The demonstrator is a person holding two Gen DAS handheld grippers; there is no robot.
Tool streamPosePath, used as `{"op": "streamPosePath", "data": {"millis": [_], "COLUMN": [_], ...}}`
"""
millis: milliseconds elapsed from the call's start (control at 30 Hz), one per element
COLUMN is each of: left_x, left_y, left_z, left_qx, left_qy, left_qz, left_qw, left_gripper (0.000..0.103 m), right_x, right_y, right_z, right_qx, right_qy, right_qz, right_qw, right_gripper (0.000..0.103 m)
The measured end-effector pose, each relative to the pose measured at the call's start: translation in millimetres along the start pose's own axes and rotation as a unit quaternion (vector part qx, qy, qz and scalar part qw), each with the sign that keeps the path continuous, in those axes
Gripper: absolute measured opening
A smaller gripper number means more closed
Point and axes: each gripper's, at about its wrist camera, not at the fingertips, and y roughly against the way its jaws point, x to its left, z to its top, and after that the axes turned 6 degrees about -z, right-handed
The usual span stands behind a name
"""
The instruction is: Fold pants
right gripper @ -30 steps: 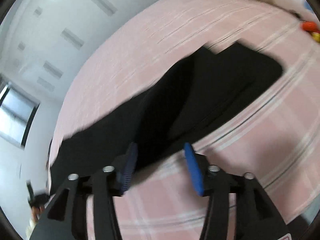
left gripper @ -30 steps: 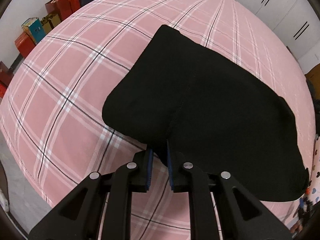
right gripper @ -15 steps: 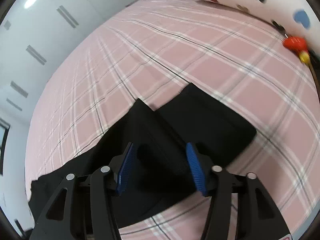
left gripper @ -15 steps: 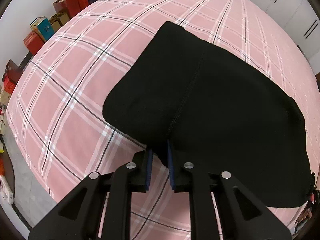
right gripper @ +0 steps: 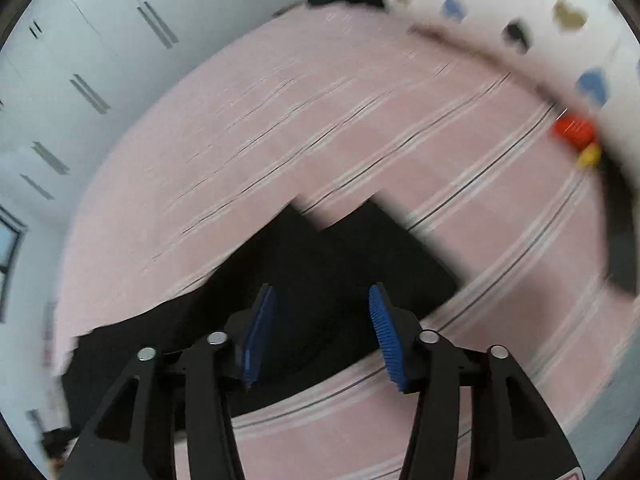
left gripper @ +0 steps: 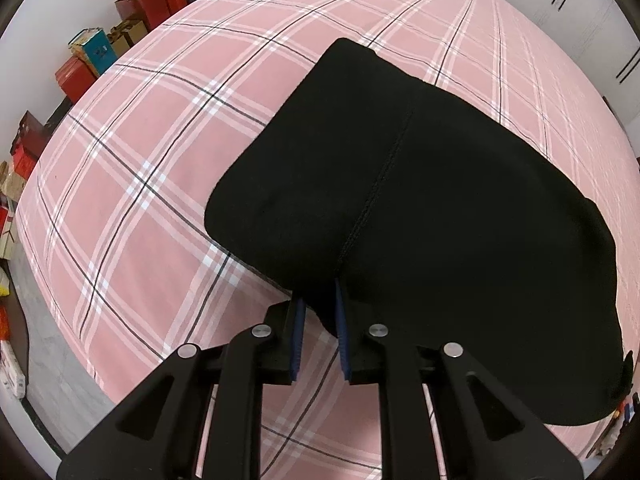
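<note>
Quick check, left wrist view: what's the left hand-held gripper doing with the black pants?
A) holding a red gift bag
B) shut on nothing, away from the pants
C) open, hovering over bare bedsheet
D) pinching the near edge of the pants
D: the left hand-held gripper has its blue pads nearly together on a bunched bit of the black pants, at the near edge by the seam, above the pink plaid bedsheet.
</note>
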Motion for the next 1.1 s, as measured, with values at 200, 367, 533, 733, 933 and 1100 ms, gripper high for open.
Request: {"op": "streamPosePath", "data": {"millis": [200,367,533,733,933,1100], "left_x": [-2,1,10,13,7,-1], "left_y": [1,0,2,-3,-6,-8], "left_z": [-1,1,6,1,0,2], "left_qx": [0.001,0.006,0.007,0.004,0.005,0.009], "left_qy": [-0.002,-0.001,0.002,-0.007,0.000,0.000], "left_qz": [0.004,-0.004,-0.020,-0.025,-0.004,0.008], "left_qw": [1.0000,1.0000,0.9998,0.9997,1.0000,0.9999], "left_gripper": [0.015,0.015,0.015,0.015,0.015,0.015], "right_x": [79,99,72,-37,-81,-67], "right_y": [-56,-98,28,-17,-43,-32], "right_z": [19,24,39,-17,-31,-6], "right_qx": [0.083,0.117,-0.081,-0.006,0.005,-0.026], "right_qy": [0.003,0.059,0.025,-0.025,-0.108,-0.053], "right_qz": [-0.042,-0.147,0.060,0.009,0.054,0.023], "right_qw": [0.996,0.980,0.995,1.000,0.993,0.998], "right_gripper": [0.068,0.003,0.003,0.005,0.012,0.045]}}
